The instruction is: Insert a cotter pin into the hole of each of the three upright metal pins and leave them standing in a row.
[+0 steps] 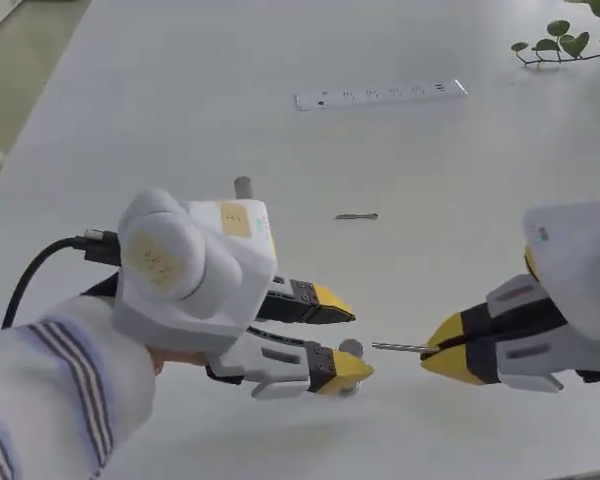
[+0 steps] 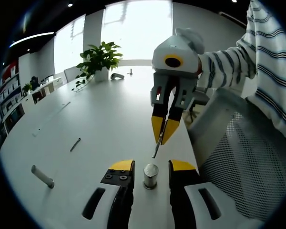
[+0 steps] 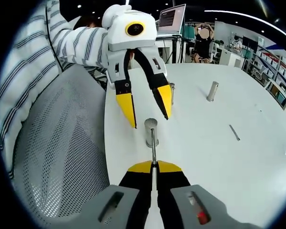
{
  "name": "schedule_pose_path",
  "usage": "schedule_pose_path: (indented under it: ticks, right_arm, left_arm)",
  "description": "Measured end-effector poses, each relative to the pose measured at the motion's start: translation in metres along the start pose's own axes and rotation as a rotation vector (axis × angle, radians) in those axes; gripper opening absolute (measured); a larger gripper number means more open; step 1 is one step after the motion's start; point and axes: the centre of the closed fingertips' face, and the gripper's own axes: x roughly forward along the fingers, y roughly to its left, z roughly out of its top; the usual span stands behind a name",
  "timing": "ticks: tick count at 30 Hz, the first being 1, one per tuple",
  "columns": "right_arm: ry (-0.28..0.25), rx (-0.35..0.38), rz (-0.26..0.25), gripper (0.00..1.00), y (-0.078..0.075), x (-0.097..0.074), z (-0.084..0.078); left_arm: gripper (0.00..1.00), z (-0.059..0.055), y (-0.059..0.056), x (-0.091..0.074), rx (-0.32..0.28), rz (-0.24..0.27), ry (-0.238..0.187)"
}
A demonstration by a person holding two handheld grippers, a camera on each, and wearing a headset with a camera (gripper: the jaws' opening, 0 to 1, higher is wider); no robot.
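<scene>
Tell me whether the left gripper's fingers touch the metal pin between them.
Apart. The left gripper view shows bare table between the metal pin and each of the fingers.

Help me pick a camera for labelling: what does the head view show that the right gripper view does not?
Head view: a white power strip and green plant leaves at the far side of the table. Right gripper view: a mesh chair back, a computer screen and a seated person behind. Both: the right hand-held gripper shut on a cotter pin aimed at an upright metal pin, the open left hand-held gripper at that pin, and a loose cotter pin on the table.
</scene>
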Motion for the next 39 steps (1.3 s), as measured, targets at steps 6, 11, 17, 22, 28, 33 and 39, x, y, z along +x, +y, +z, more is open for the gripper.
schedule_pose_path:
  ticks: [6, 11, 17, 22, 28, 33, 39]
  right_arm:
    - [0.008, 0.004, -0.002, 0.00, 0.000, 0.004, -0.002]
    - [0.009, 0.001, 0.002, 0.00, 0.001, 0.005, -0.001]
    - [0.011, -0.007, 0.004, 0.00, 0.001, 0.008, 0.000]
    - [0.010, -0.012, 0.007, 0.00, 0.002, 0.010, 0.001]
    - [0.009, -0.019, 0.010, 0.00, 0.001, 0.012, 0.002]
    - [0.003, -0.023, 0.008, 0.00, -0.001, 0.013, 0.007]
    - [0.018, -0.033, 0.014, 0.00, 0.000, 0.019, 0.009]
  left_arm:
    - [0.19, -0.009, -0.001, 0.004, 0.007, 0.000, 0.037]
    - [0.15, -0.014, -0.002, 0.006, 0.016, 0.001, 0.057]
    - [0.12, -0.014, 0.001, 0.006, 0.024, 0.011, 0.061]
    - [0.10, -0.015, 0.001, 0.004, 0.032, 0.011, 0.059]
    - [0.10, -0.015, -0.001, 0.004, 0.045, 0.009, 0.065]
    - [0.09, -0.015, -0.002, 0.004, 0.028, 0.006, 0.067]
    - [0.09, -0.016, -0.004, 0.004, 0.029, -0.001, 0.073]
